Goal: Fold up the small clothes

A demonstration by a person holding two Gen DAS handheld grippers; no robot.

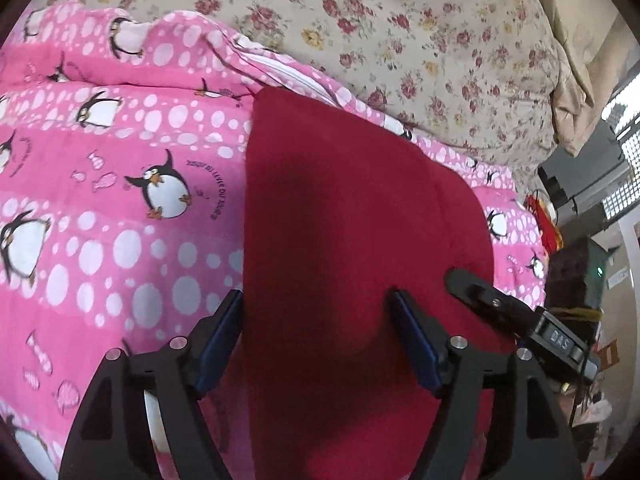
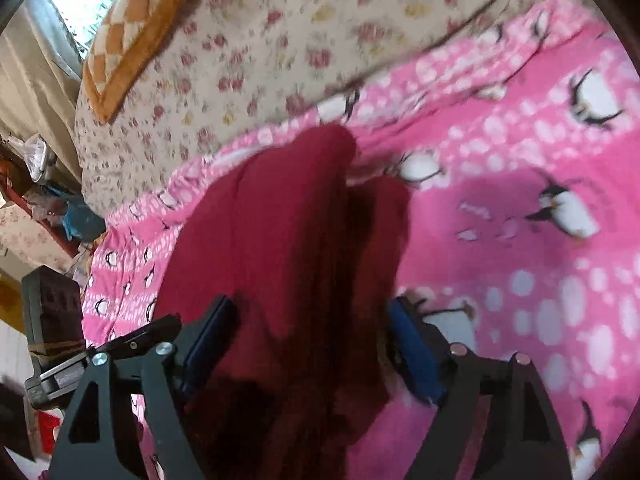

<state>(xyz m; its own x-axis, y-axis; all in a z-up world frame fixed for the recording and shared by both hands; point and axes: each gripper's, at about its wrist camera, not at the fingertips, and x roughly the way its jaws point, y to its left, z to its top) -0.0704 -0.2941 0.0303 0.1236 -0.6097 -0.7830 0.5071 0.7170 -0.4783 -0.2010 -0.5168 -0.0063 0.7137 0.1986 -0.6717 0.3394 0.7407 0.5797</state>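
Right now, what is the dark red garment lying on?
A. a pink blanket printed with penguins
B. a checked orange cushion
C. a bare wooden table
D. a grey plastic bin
A: in both wrist views the dark red garment lies spread on the pink penguin blanket, which covers part of the floral bedspread; the checked orange cushion sits well away from it, up near the window.
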